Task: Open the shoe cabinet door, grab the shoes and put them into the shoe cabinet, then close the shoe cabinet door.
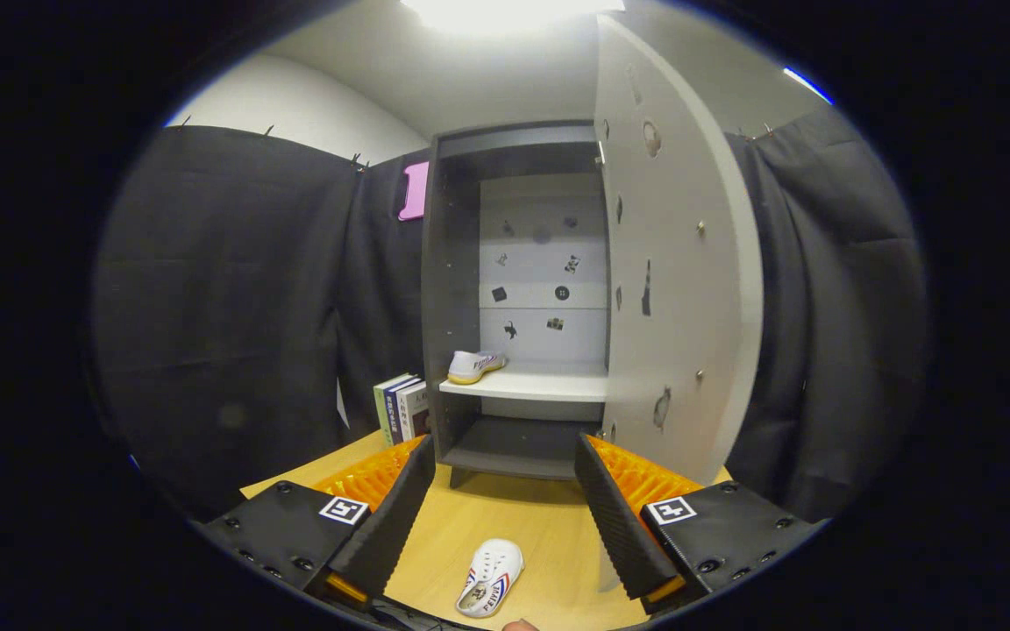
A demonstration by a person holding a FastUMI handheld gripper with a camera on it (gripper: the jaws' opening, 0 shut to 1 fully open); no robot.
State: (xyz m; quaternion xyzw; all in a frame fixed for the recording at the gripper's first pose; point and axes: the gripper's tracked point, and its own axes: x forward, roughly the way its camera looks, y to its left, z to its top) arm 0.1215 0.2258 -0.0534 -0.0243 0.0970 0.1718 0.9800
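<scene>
The grey shoe cabinet (pixel 452 289) stands on the wooden table, beyond my fingers. Its door (pixel 676 263) is swung open to the right. One white shoe (pixel 474 365) with a yellow sole rests on the left end of the white shelf (pixel 549 384) inside. A second white shoe (pixel 490 577) lies on the table (pixel 514 517) below and between my fingers, closer to me than their tips. My gripper (pixel 505 464) is open, with nothing held between its fingers.
Several upright books (pixel 401 408) stand against the cabinet's left side. Black cloth walls close in the booth on both sides. A pink object (pixel 415 190) hangs on the cloth left of the cabinet top. The cabinet's lower compartment (pixel 518 443) sits beneath the shelf.
</scene>
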